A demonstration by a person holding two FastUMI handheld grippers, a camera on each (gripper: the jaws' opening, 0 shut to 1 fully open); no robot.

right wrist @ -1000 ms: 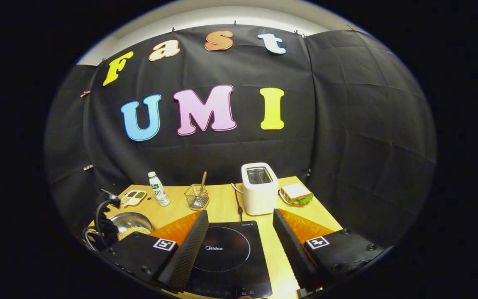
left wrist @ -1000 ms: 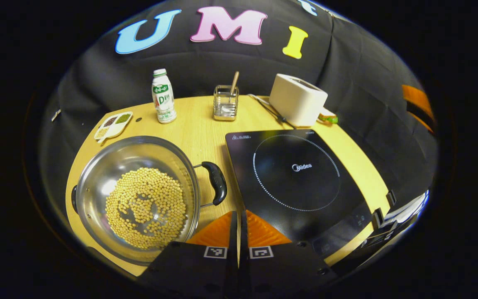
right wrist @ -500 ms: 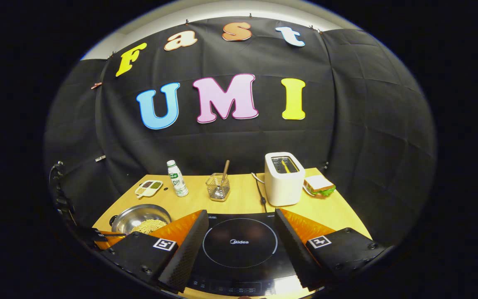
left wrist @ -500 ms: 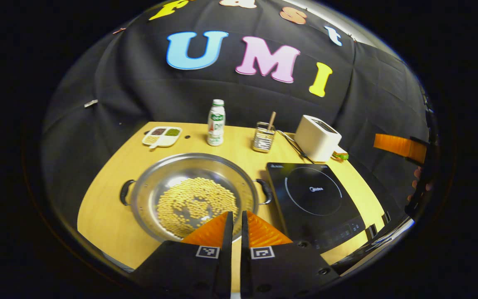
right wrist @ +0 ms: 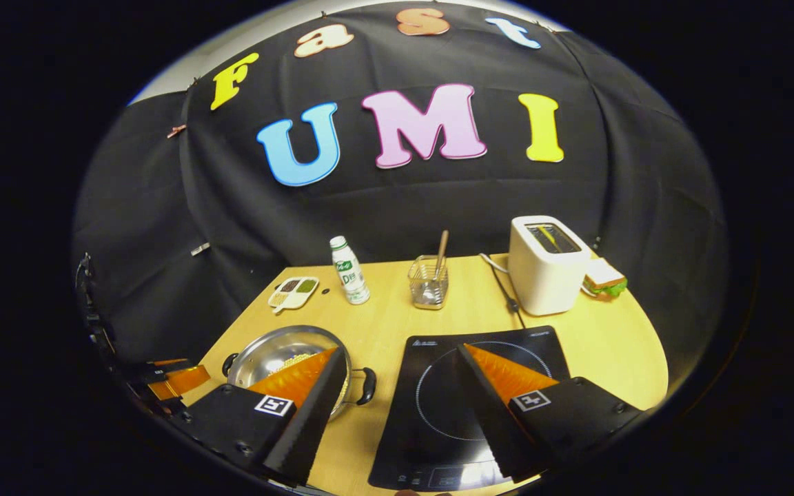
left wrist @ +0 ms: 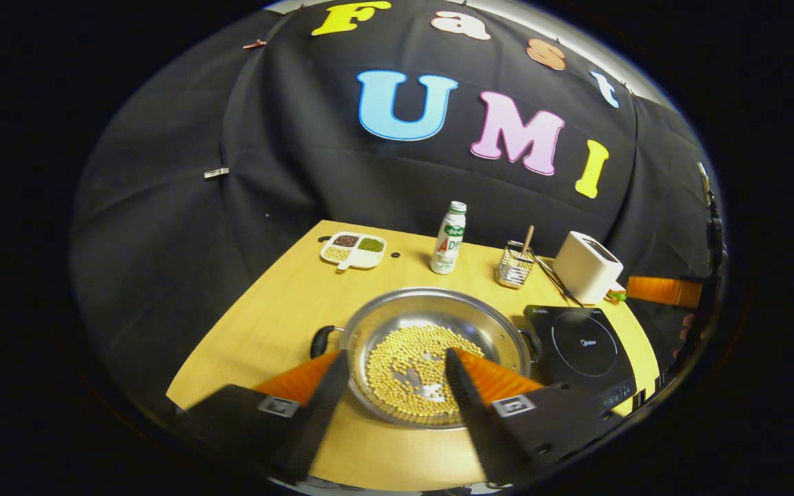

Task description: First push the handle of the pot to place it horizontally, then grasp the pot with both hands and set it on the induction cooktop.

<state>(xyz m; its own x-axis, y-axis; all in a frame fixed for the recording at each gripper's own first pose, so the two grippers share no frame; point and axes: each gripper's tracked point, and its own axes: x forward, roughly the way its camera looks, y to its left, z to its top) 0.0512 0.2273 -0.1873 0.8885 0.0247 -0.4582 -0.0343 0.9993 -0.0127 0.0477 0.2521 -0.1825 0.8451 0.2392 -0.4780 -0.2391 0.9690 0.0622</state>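
Pot (left wrist: 438,358) beside cooktop (right wrist: 469,406) on the table (left wrist: 287,317).
Left gripper (left wrist: 393,386) and right gripper (right wrist: 400,406) both gape wide, holding nothing.

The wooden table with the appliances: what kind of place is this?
Probably a mock kitchen counter in a recording booth: a black induction cooktop, a white toaster and a steel pot of beans sit on a light wooden table before a black cloth wall.

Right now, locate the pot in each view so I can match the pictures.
Left gripper view: pot low centre, between that tool's fingers, left of the cooktop.
Right gripper view: pot lower left, partly behind that tool's left finger.
Shared landmark: the bottle behind the pot.
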